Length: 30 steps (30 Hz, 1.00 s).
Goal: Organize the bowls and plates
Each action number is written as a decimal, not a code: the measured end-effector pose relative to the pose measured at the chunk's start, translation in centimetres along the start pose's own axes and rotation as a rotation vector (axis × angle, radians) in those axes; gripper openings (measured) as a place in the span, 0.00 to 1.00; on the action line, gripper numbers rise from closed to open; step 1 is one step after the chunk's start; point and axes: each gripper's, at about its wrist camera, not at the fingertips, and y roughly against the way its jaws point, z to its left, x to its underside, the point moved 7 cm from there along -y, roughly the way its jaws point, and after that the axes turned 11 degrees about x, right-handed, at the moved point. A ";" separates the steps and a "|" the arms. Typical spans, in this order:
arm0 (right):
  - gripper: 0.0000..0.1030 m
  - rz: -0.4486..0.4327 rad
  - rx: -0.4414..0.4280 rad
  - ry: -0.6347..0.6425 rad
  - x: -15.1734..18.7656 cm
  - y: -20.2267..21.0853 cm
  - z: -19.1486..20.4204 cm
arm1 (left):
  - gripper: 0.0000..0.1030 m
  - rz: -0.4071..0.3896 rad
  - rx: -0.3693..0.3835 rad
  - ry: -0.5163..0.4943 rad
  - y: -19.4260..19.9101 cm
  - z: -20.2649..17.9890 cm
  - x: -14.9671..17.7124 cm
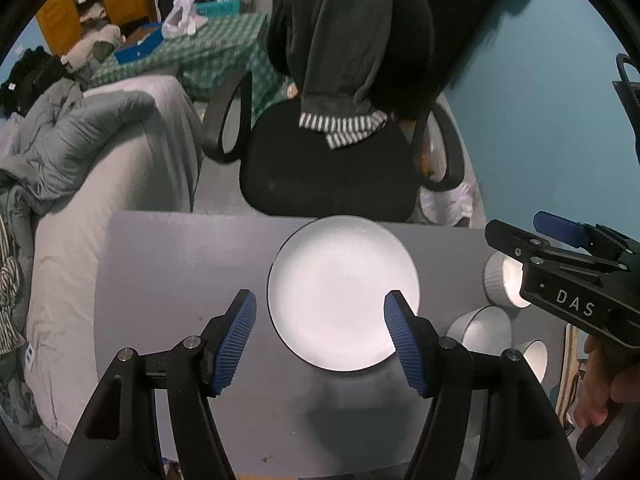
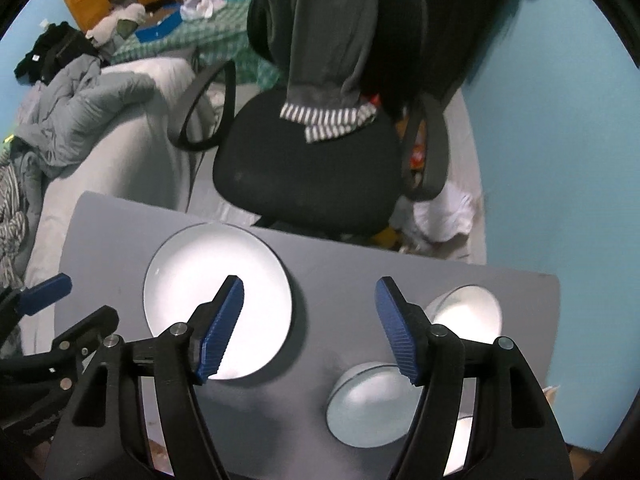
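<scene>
White plate (image 1: 344, 292) lying flat on grey table (image 1: 180, 280), near far edge. Three bowls (image 2: 370, 404) grouped to its right. Left gripper (image 1: 320, 336) above plate, jaws apart, empty. Right gripper (image 2: 310, 328) likewise open, holding nothing.

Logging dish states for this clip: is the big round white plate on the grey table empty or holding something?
Empty. The round white plate lies flat on the grey table with a bare surface in both views.
</scene>
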 end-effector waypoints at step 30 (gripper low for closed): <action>0.68 -0.222 0.003 -0.213 3.1 13.4 -4.7 | 0.83 -0.251 0.038 -0.110 13.6 -3.9 2.0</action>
